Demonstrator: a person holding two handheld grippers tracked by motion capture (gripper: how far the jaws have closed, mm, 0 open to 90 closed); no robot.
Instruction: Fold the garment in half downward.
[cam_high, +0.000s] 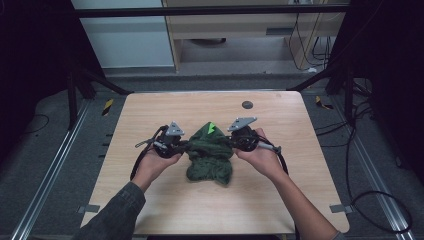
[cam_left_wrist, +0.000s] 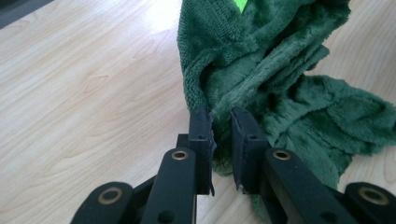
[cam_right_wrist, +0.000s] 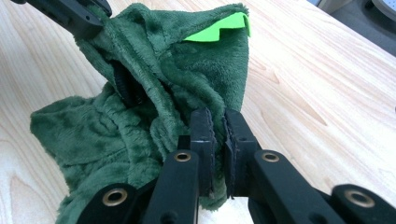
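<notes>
- 2 grippers meet at a dark green plush garment (cam_high: 210, 152) that lies near the middle of the light wooden worktop (cam_high: 150, 115), one gripper at each side of it.
- The left gripper (cam_high: 184, 146) sits at the garment's left edge, held in the person's left hand (cam_high: 157, 162); in the left gripper view its jaws stand a narrow gap apart with a fold of the green plush (cam_left_wrist: 261, 74) between them, and the pads touch the fabric.
- The right gripper (cam_high: 231, 142) sits at the garment's right edge, held in the right hand (cam_high: 262, 157); in the right gripper view its jaws are nearly together, clamped on a thin edge of the plush (cam_right_wrist: 154, 93).
- The upper part of the garment is lifted into a peak between the 2 grippers, while its lower part rests crumpled on the worktop.
- A bright green jagged patch (cam_right_wrist: 217, 28) sits at the top of the peak.
- A small dark round disc (cam_high: 247, 104) is set in the worktop beyond the garment, well apart from it.
</notes>
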